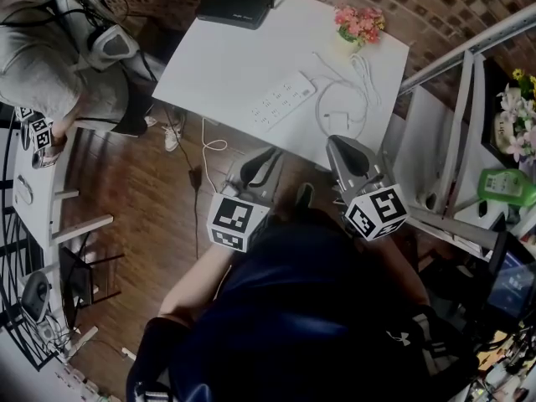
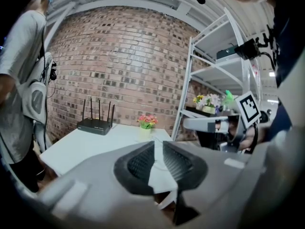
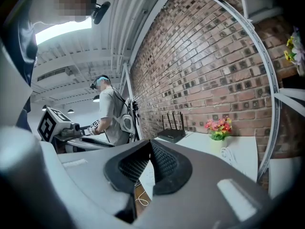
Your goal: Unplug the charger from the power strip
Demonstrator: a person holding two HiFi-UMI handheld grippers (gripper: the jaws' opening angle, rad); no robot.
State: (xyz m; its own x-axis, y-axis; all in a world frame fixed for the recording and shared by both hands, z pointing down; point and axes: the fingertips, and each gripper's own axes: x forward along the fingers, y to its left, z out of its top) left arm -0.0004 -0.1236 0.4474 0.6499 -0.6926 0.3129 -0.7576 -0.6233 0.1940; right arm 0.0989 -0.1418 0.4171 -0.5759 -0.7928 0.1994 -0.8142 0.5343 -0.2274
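In the head view a white power strip (image 1: pixel 283 99) lies on the white table (image 1: pixel 226 65). A small white charger (image 1: pixel 337 121) lies to its right, apart from the strip, with its white cable (image 1: pixel 358 80) looped around it. Both grippers hover side by side at the table's near edge, pointing toward the table. My left gripper (image 1: pixel 270 152) (image 2: pixel 157 145) has a narrow gap between its pads and nothing in it. My right gripper (image 1: pixel 336 143) (image 3: pixel 150 142) is shut and empty, just short of the charger.
A black router (image 1: pixel 235 7) and a pot of pink flowers (image 1: pixel 359 24) stand at the table's far edge. The strip's cord (image 1: pixel 203 146) hangs off the front edge to the wooden floor. A white shelf rack (image 1: pixel 456 124) stands right. Another person (image 1: pixel 50 65) stands at left.
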